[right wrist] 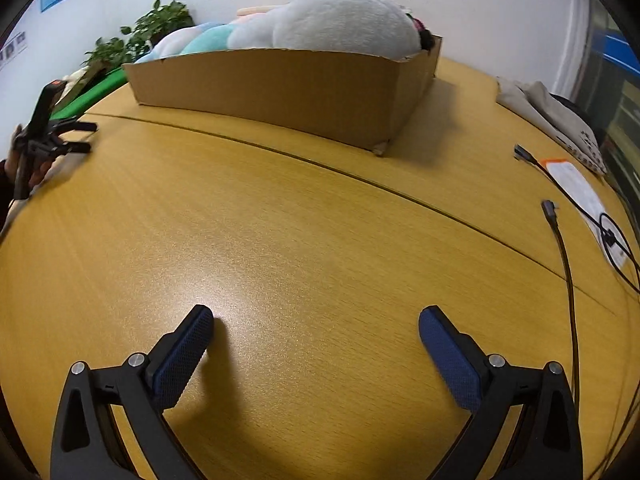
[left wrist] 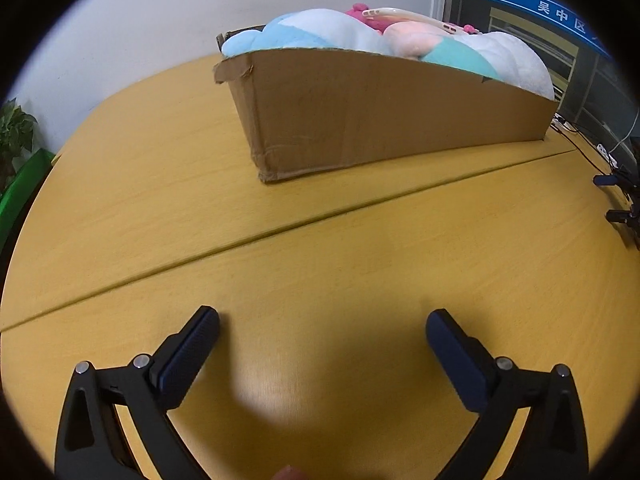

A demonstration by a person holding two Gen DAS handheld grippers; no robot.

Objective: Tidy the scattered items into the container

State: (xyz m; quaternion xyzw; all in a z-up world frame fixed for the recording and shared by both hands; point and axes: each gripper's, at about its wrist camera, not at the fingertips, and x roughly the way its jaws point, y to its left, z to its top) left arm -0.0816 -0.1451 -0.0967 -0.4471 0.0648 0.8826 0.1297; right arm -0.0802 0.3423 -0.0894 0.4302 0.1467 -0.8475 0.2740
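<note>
Both claws empty, tilted down over bare bench. Left claw spread wide, nothing between its pads; right claw the same, fully splayed over the wood.

Cardboard box sits toward the far side of the bench, already heaped: blue plush toy, a pink plush, a large white plush mounded well above the rim. A cream-coloured curved plastic piece rests on top of the heap.

No loose toys visible on the bench near either claw. By my reading the tidying looks close to done, or done.

Off to the right: cables, a paper slip, folded grey cloth. Unclear whether these count as scattered items.

Risks from here:
- Heap stands over the rim; a nudge of the box could tip the white plush off the edge.
- Adding more would press on the pile and may spill what lies on top.
- Right claw sweeping sideways could snag the cables.
</note>
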